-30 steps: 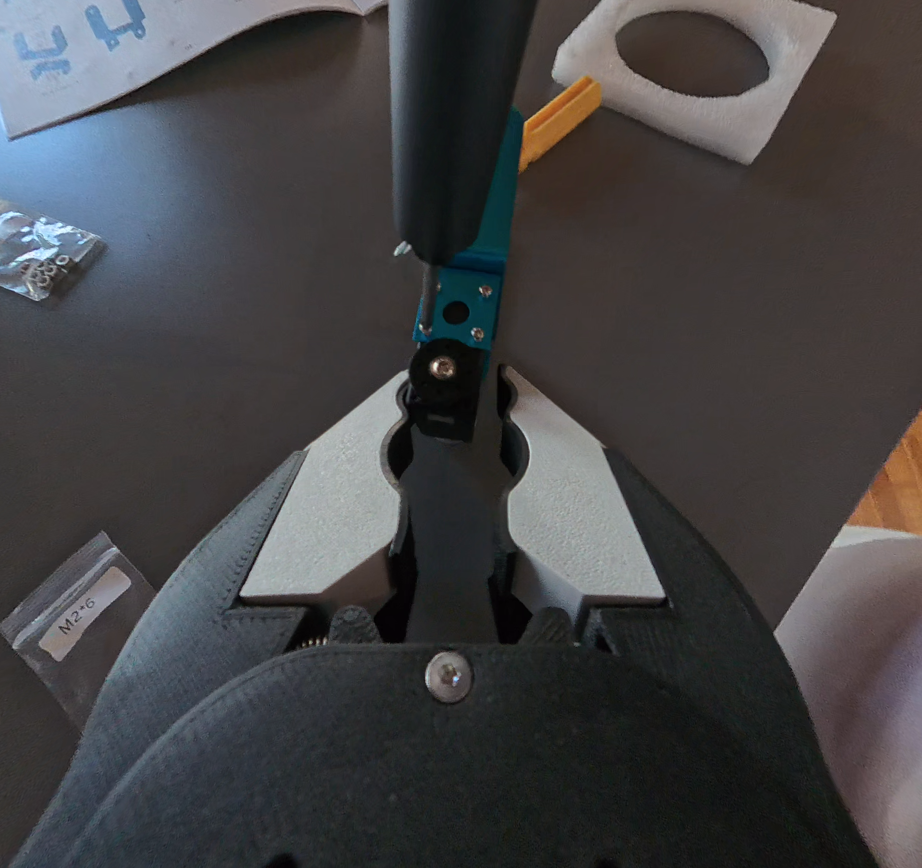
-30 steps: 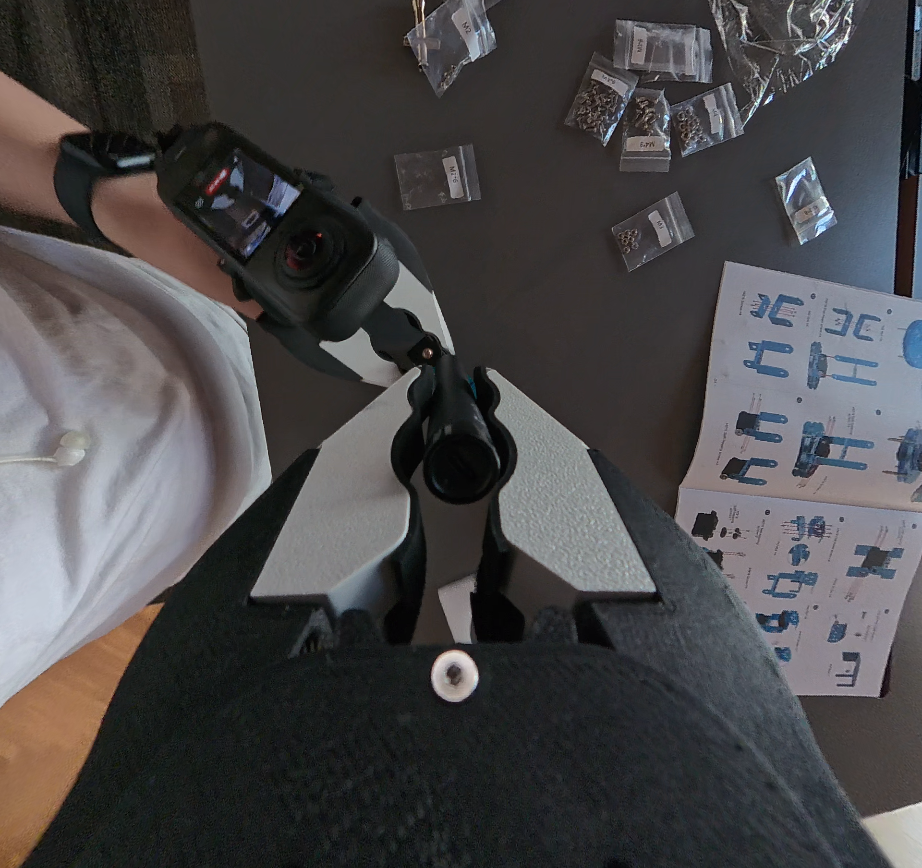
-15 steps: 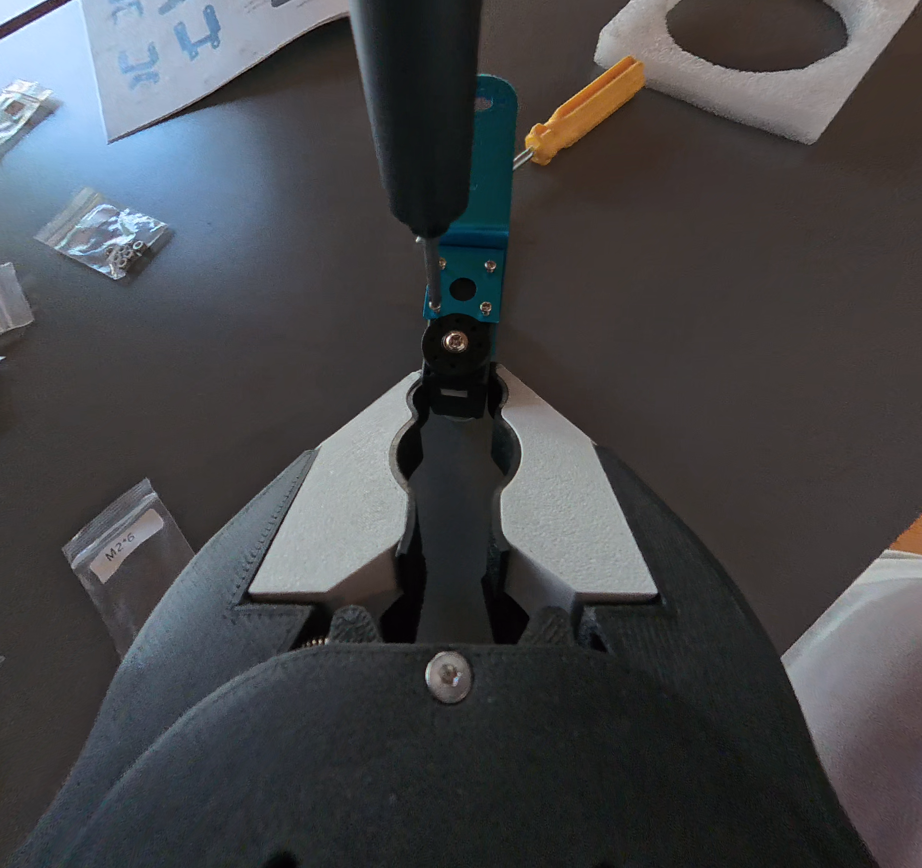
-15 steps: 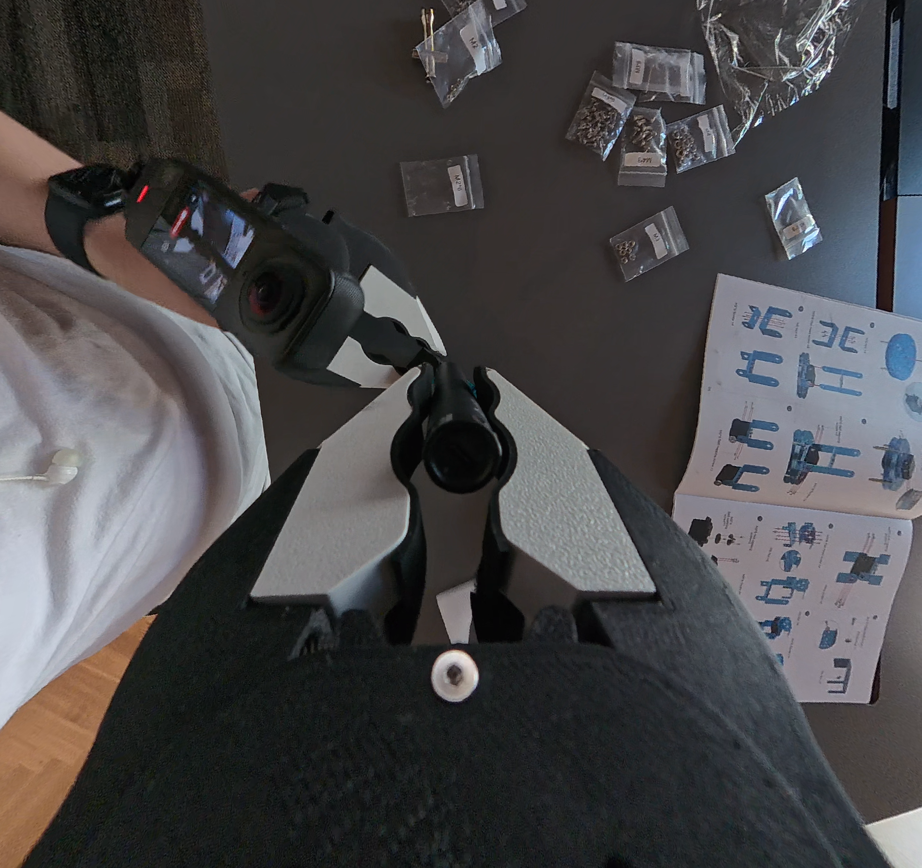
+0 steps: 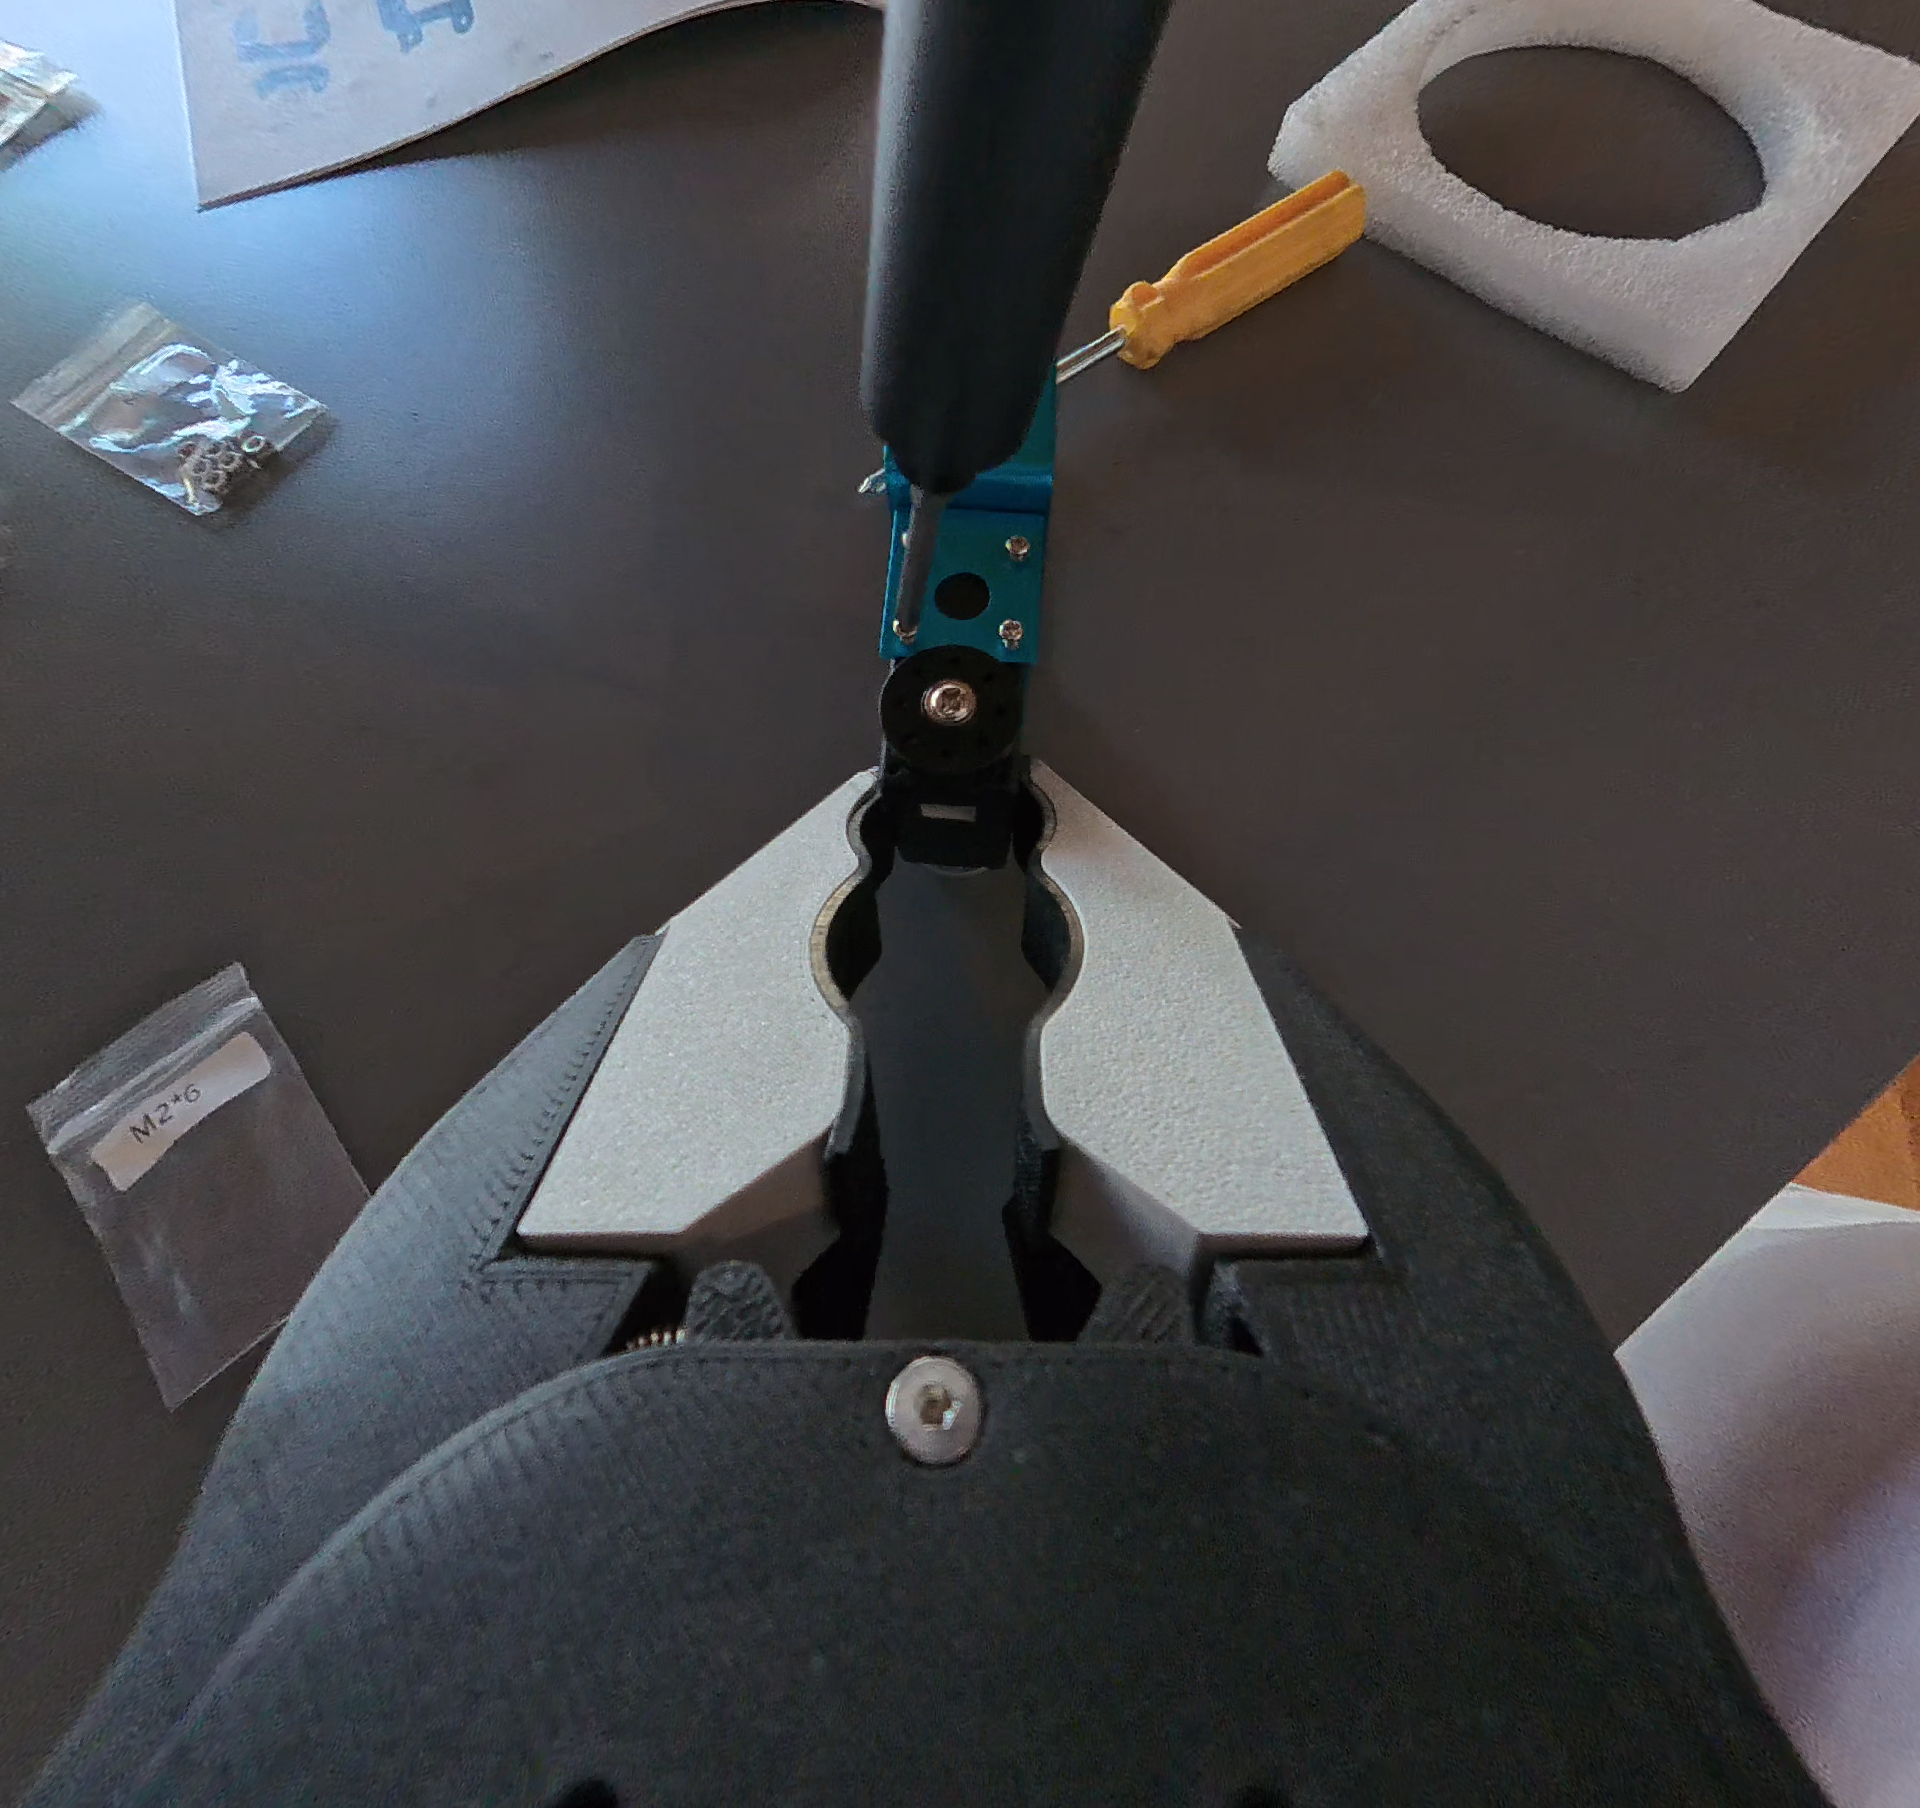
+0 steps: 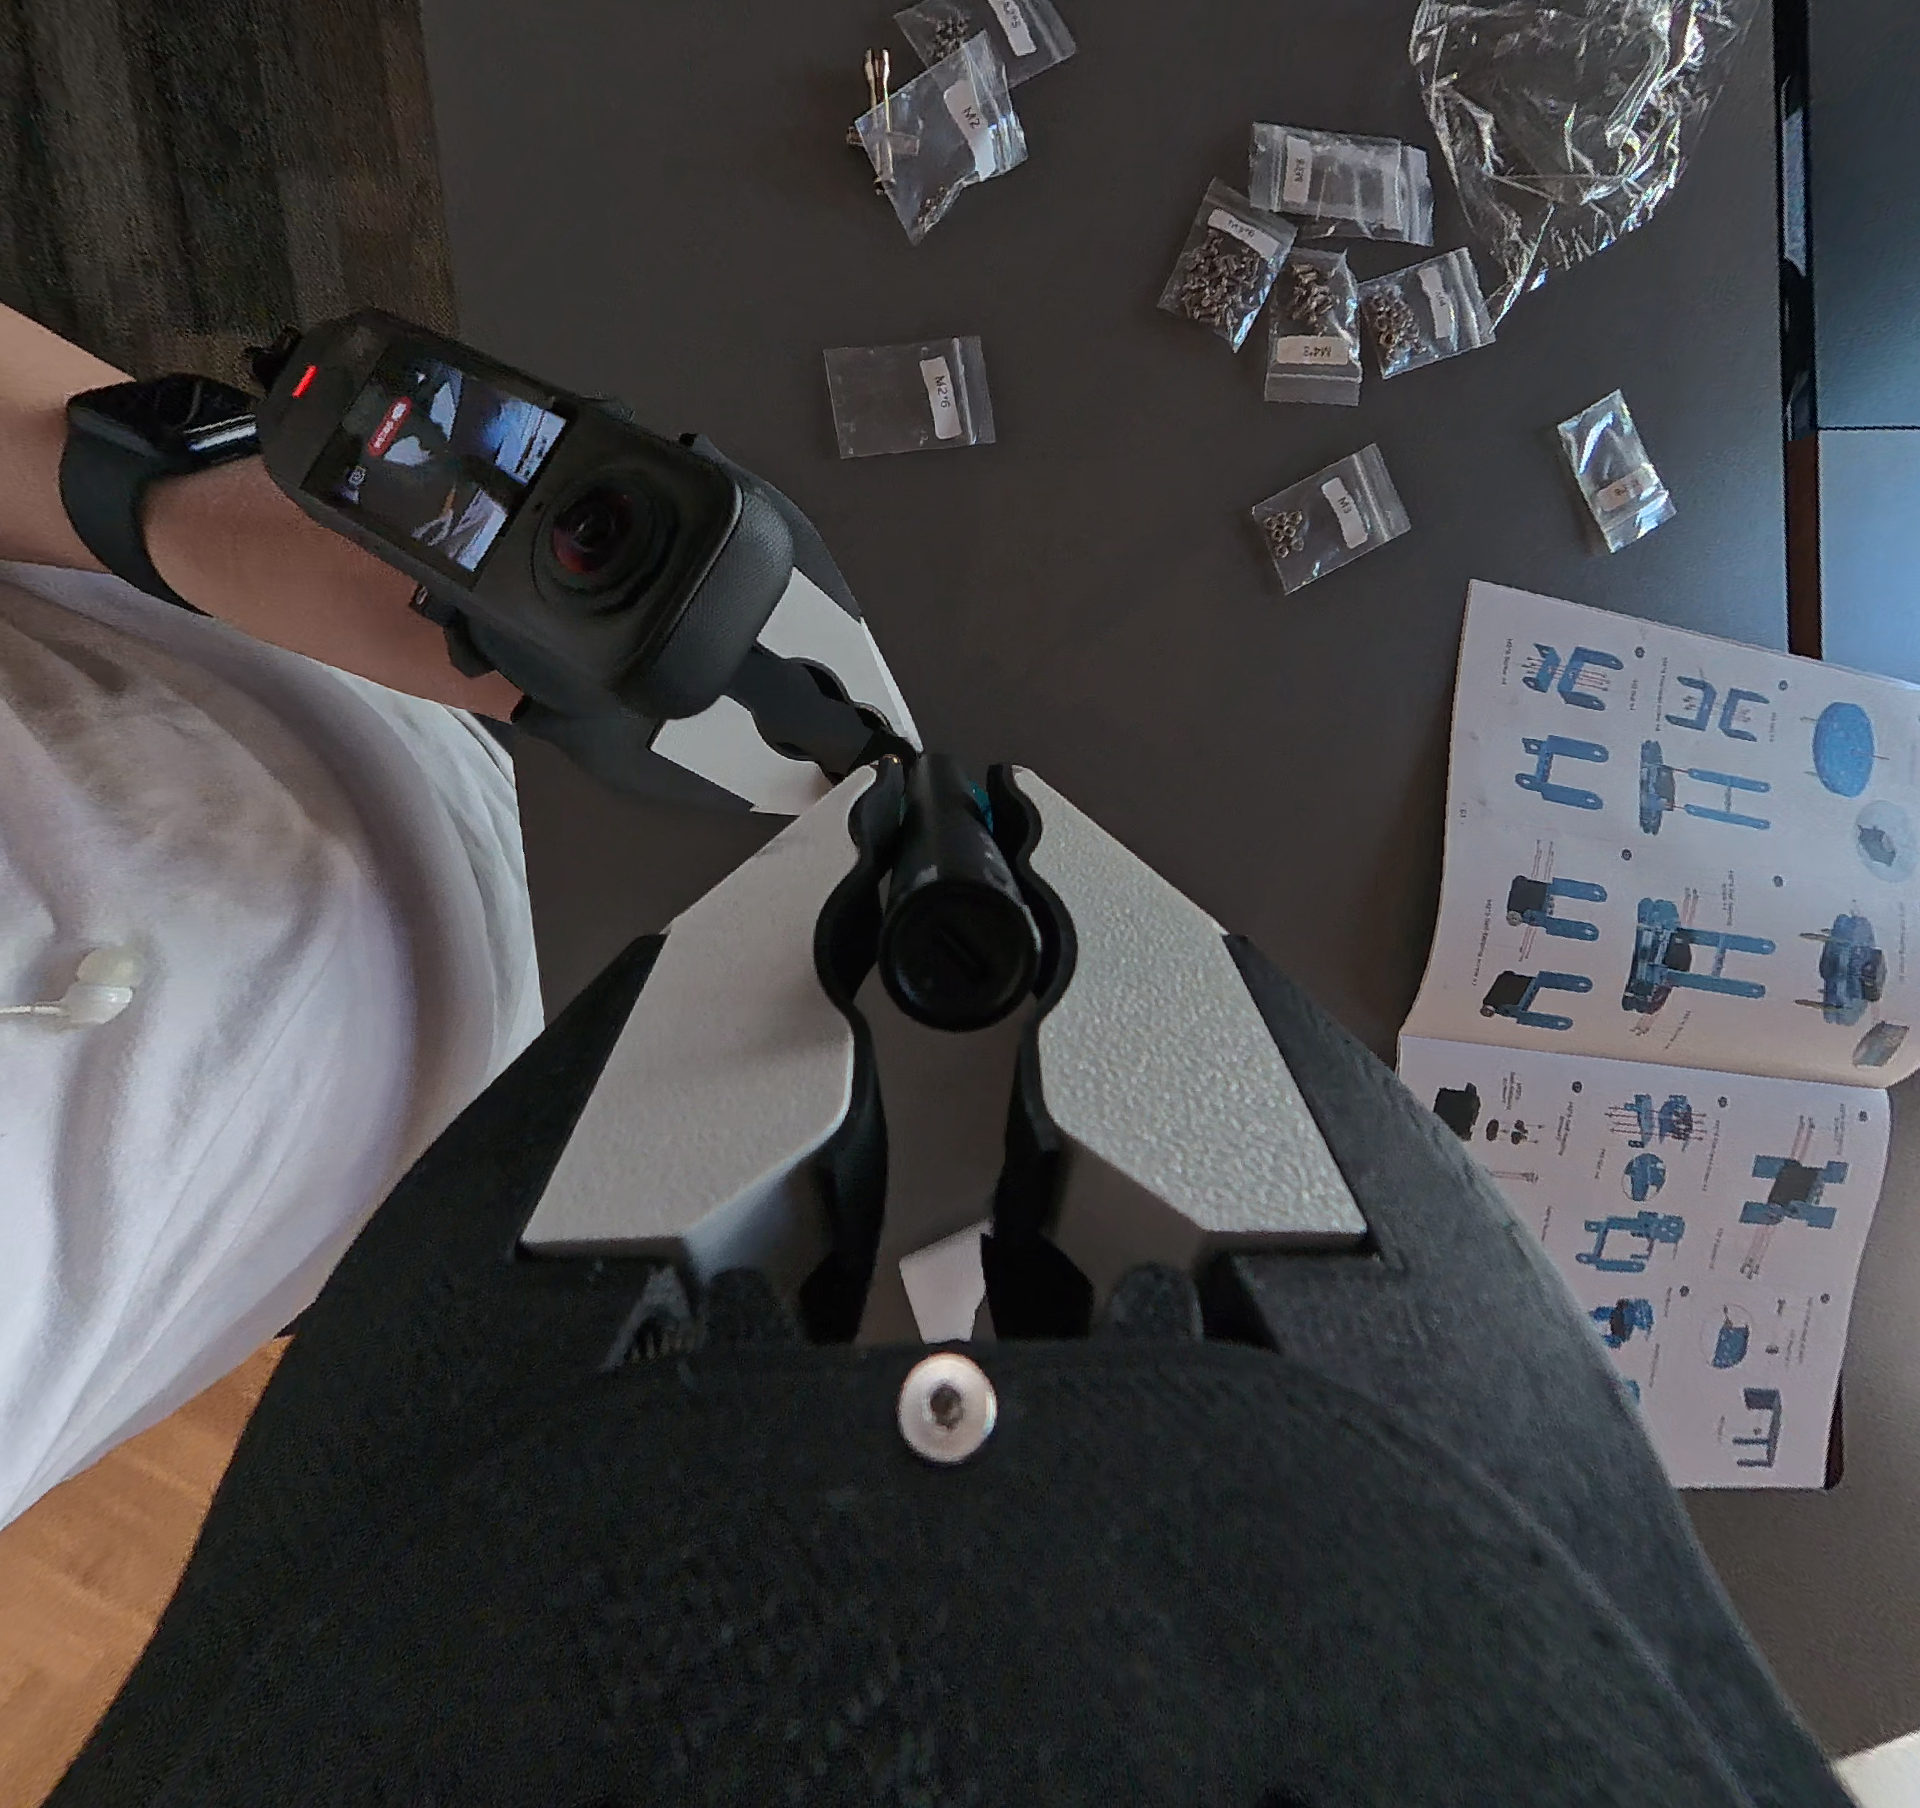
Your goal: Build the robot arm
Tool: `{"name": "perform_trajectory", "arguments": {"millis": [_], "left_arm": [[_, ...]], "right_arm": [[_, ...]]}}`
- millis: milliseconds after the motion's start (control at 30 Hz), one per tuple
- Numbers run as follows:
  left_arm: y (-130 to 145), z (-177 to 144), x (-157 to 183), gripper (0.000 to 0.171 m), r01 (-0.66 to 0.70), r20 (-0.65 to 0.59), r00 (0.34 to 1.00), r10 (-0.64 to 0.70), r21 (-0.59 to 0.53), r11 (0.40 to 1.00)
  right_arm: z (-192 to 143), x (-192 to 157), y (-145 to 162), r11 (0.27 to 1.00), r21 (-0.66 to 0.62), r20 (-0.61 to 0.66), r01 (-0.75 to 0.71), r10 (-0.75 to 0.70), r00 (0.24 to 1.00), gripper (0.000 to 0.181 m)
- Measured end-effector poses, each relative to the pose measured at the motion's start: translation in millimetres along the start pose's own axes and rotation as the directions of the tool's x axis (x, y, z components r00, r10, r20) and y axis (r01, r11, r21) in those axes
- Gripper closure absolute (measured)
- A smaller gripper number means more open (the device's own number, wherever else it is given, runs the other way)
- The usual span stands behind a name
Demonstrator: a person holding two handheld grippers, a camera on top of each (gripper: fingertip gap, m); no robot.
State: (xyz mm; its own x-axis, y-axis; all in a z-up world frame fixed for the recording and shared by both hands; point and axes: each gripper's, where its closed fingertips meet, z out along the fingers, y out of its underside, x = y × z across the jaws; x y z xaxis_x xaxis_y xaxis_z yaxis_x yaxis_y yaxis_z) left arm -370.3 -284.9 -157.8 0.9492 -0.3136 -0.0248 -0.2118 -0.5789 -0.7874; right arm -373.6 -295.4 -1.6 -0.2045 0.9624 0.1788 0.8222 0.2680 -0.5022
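Observation:
My left gripper (image 5: 951,802) is shut on a small black servo (image 5: 948,719) that carries a blue metal bracket (image 5: 977,574), held above the dark table. My right gripper (image 6: 951,823) is shut on a black screwdriver (image 6: 956,948), seen end-on. In the left wrist view the black screwdriver (image 5: 997,158) comes down from the top, and its thin bit rests on a screw at the bracket's lower left corner. The left gripper with its camera (image 6: 582,553) shows at left in the right wrist view, its tips touching the screwdriver's far end.
A yellow screwdriver (image 5: 1226,278) and a white foam frame (image 5: 1621,148) lie behind the bracket. An open instruction booklet (image 6: 1683,1010) lies at right. Several small screw bags (image 6: 1320,293), one bag (image 5: 197,1166) near the left gripper, and crumpled clear plastic (image 6: 1590,85) lie on the table (image 5: 1455,719). Some 15 cm of space lies between my two pairs of fingers.
The left gripper with the servo and bracket has shifted and tilted slightly over the table. The screwdriver bit has stayed on the same lower-left screw of the bracket.

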Motion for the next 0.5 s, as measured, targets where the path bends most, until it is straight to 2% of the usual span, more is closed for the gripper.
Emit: {"name": "perform_trajectory", "arguments": {"millis": [500], "left_arm": [[0.9,-0.1,1.6,0.150,-0.068,-0.036,0.997,0.068,0.000,0.998]], "right_arm": [[-2.9,7.4,5.9,0.999,0.013,0.061,-0.035,0.034,0.998,0.162]]}}
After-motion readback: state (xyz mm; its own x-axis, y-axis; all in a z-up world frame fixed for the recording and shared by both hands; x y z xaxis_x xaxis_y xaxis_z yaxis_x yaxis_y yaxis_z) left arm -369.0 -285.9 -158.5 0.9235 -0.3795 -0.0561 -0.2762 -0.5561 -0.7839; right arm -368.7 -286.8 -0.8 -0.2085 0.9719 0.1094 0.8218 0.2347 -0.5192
